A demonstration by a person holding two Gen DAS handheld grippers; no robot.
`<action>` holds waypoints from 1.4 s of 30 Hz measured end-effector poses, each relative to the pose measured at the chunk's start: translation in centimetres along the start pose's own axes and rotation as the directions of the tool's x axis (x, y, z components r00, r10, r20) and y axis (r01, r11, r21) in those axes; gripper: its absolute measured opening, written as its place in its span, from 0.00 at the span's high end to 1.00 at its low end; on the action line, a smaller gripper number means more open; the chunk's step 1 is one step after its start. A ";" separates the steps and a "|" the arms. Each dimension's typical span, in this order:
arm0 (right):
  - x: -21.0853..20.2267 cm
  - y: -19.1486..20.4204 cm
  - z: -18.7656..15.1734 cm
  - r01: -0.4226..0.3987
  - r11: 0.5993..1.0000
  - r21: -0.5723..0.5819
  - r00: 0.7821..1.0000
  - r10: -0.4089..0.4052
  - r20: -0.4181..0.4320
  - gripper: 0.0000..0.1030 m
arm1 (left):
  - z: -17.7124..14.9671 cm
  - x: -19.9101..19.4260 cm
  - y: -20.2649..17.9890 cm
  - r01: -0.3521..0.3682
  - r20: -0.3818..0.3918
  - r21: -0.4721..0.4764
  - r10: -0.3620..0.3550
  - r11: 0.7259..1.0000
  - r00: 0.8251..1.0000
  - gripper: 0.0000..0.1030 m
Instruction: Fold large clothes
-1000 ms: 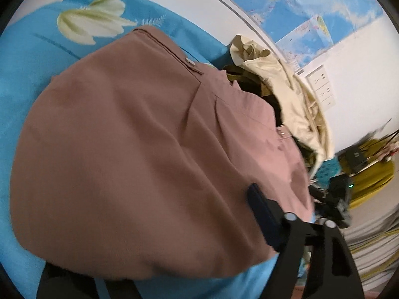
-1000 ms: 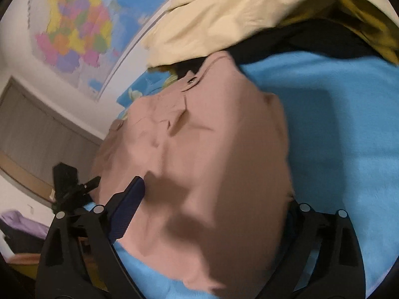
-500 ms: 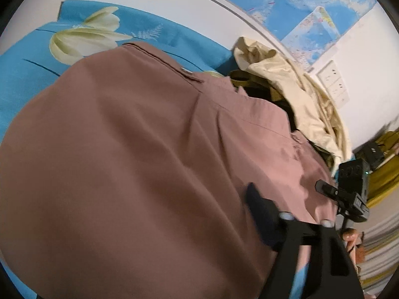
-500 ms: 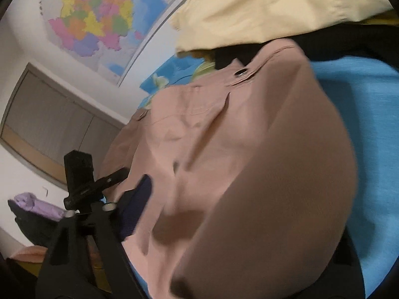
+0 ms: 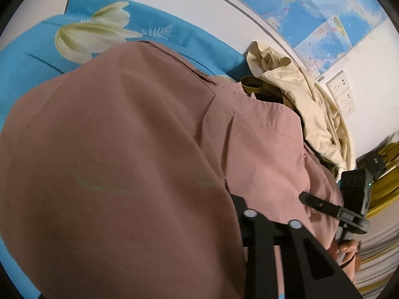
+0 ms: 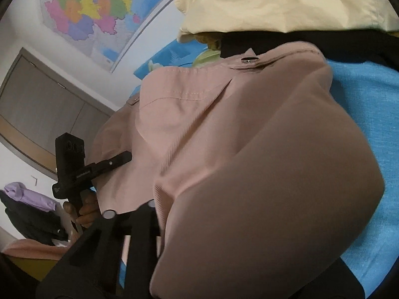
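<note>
Both grippers are closing on the near hem of the pink garment (image 5: 129, 164), which lies spread on the blue bedsheet (image 5: 32, 57) with its buttoned collar end toward the wall. A second ago each pair of jaws stood wide with the cloth only draped between them; now they have narrowed sharply and fabric bulges up over each tool. On the left gripper (image 5: 239, 206) only one finger shows, with the cloth folded over the other side, so the pads seem to be pinching the hem, though the contact itself is hidden. The right gripper (image 6: 159, 219) reads the same way: one black finger visible, and a thick roll of pink cloth filling the space where the other should be. Each camera also catches the other tool further along the same edge, held in a hand (image 6: 84, 211).

That change suggests the grasp step is almost done. With two points of the hem taken, the next move is probably to lift it and carry it toward the collar to make a fold. A pile of cream clothing (image 6: 286, 2) and dark clothing sits just beyond the collar, so the fold should land short of it
</note>
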State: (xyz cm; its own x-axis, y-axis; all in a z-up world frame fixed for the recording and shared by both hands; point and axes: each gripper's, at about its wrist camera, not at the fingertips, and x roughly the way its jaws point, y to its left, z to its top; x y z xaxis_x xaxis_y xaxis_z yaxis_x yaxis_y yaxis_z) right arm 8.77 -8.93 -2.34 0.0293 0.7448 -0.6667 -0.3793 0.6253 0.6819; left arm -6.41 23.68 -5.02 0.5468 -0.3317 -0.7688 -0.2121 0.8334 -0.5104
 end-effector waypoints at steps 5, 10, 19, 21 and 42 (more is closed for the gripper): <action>-1.3 2.6 0.2 -0.041 0.998 -0.045 0.998 0.042 0.036 0.83 | 0.6 -1.6 -0.9 0.045 0.022 0.046 -0.047 0.998 0.999 0.86; -2.2 7.2 1.7 -0.076 0.989 -0.128 0.995 0.084 0.060 0.85 | 2.6 -4.5 -1.0 0.061 0.066 0.089 -0.067 0.994 0.996 0.87; 0.5 14.2 8.2 -0.166 0.954 -0.250 0.982 0.183 0.048 0.86 | 9.4 -11.4 2.1 -0.035 0.236 0.112 0.008 0.993 0.972 0.87; 2.4 16.2 10.6 -0.175 0.945 -0.276 0.980 0.193 0.040 0.86 | 11.3 -12.9 3.0 -0.080 0.286 0.101 0.048 0.992 0.957 0.87; 29.4 19.8 18.9 -0.193 0.957 -0.217 0.975 0.162 -0.153 0.82 | 25.2 -9.0 26.2 -0.409 0.288 -0.233 0.464 0.882 0.837 0.86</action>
State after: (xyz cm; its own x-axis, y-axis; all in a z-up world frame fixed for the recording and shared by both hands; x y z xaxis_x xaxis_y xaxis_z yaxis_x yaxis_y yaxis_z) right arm 19.62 29.71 -2.76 -0.1742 0.7917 -0.5855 -0.5690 0.4044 0.7161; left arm 3.55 59.63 -1.77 0.5930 0.2366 -0.7697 -0.5994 0.7680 -0.2257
